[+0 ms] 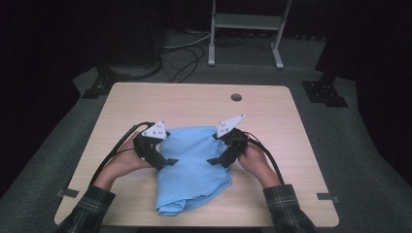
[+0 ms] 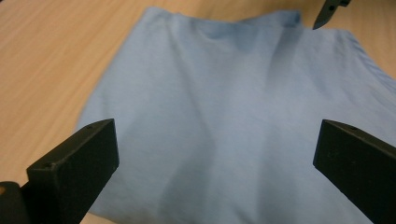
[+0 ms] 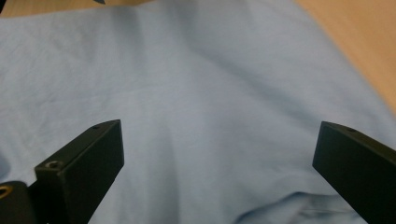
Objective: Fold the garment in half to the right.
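A light blue folded cloth (image 1: pixel 193 167) lies on the wooden table (image 1: pixel 194 104), nearer the front edge. My left gripper (image 1: pixel 167 161) hovers at the cloth's left side, open, its tips pointing inward over the fabric. My right gripper (image 1: pixel 214 161) stands opposite at the cloth's right side, also open. In the left gripper view the cloth (image 2: pixel 233 112) spreads between the two wide-apart jaws with nothing pinched, and the tip of the other gripper (image 2: pixel 329 11) shows at the top. In the right gripper view the cloth (image 3: pixel 201 93) lies below the spread jaws, with a fold near the bottom.
A round cable hole (image 1: pixel 236 97) sits near the table's far edge. Black cables trail from both grippers toward the front. A white metal stand (image 1: pixel 245 29) and dark stand bases are on the floor beyond the table.
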Demonstrator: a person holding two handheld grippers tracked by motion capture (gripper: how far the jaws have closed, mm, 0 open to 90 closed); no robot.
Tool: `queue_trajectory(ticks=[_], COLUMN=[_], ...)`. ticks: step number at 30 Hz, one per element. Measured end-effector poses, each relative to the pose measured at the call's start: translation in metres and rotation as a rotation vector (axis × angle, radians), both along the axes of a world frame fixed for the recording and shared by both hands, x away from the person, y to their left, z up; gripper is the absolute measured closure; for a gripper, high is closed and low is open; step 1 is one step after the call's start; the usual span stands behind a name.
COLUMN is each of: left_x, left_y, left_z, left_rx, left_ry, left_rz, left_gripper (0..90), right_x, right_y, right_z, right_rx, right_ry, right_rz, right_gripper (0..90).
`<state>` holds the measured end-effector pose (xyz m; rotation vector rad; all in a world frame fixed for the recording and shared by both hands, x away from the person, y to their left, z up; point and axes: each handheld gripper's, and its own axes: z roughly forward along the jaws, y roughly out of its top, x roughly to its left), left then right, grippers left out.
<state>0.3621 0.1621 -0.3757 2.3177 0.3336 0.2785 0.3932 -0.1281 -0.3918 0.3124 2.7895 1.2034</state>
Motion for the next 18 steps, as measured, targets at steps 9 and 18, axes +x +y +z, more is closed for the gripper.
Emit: queue_trajectory(ticks=[9,18], left_x=[-0.017,-0.018], left_y=[-0.006,-0.003], left_z=[-0.045,-0.052], left_rx=[0.088,0.09], left_ry=[0.041,0.058], left_rz=[0.007,0.009], left_gripper=[0.0,0.0], right_x=[-0.018,-0.022], right_y=[0.012,0.007], right_z=[-0.04,-0.045], right_rx=[-0.125,-0.141], right_ry=[0.034,-0.004], right_rz=[-0.001,0.049], right_gripper=[1.8,0.0])
